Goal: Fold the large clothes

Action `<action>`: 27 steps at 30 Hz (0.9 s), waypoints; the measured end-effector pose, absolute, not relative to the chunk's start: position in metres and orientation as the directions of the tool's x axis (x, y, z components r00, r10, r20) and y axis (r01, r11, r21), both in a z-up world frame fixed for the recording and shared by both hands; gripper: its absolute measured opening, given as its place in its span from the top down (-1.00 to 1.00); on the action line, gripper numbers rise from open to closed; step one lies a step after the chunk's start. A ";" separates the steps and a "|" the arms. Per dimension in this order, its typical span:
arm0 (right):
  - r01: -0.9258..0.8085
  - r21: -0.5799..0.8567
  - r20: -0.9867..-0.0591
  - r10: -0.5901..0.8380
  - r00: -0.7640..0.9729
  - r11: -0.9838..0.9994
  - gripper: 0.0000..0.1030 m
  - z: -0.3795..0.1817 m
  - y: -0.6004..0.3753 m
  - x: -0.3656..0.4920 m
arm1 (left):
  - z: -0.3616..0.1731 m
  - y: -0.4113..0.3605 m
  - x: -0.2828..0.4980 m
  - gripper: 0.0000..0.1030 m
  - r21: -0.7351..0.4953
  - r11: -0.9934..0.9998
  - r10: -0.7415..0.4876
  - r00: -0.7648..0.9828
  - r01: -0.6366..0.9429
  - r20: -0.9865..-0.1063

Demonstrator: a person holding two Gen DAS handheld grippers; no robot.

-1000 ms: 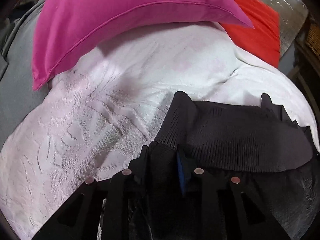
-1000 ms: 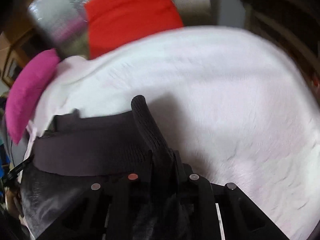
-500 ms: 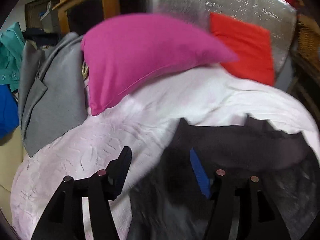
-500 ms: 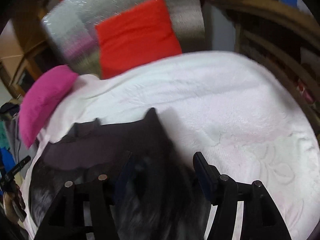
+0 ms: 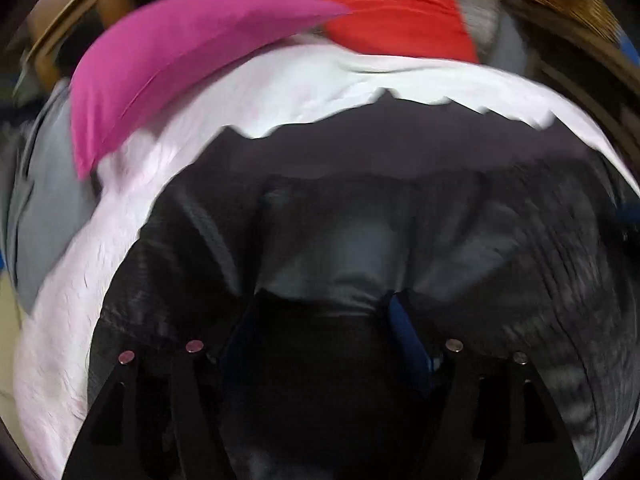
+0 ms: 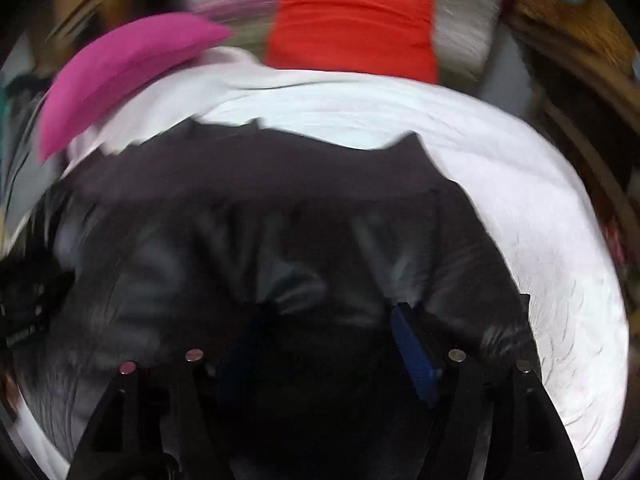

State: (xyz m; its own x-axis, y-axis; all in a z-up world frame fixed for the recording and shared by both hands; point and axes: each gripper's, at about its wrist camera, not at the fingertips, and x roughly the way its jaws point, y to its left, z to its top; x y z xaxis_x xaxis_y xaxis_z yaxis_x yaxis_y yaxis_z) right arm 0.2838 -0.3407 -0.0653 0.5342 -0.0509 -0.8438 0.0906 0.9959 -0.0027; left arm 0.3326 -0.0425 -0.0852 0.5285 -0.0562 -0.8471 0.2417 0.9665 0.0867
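Dark jacket (image 5: 340,208) lies on the white bedspread (image 5: 280,92), below the pink pillow (image 5: 168,56); left hand-held gripper (image 5: 320,320) and right hand-held gripper (image 6: 320,324) opening above it, gripping nothing.

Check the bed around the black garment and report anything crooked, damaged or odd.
Nothing looks damaged. The black garment lies on the white bedspread with its far ribbed edge wavy rather than straight, and its shiny body is bunched into folds. The pink pillow lies slanted across the bedspread's far corner. Motion blur hides finer detail.
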 end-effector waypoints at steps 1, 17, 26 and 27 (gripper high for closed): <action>0.097 -0.013 -0.848 -0.062 0.526 0.995 -0.39 -0.069 -0.343 0.288 | -0.087 -0.041 0.335 -0.38 0.087 0.969 -0.050 0.529 0.232 -0.847; 0.131 0.129 -0.752 0.011 0.659 0.983 -0.56 -0.004 -0.342 0.231 | -0.031 -0.030 0.282 -0.40 0.043 0.984 -0.070 0.603 0.171 -0.795; 0.087 0.035 -0.826 -0.020 0.563 0.996 -0.67 -0.069 -0.308 0.242 | -0.071 -0.072 0.258 -0.49 0.117 0.958 -0.055 0.566 0.263 -0.823; 0.092 0.026 -0.825 -0.030 0.564 0.995 -0.69 -0.071 -0.308 0.244 | -0.075 -0.071 0.261 -0.52 0.111 0.960 -0.054 0.560 0.256 -0.827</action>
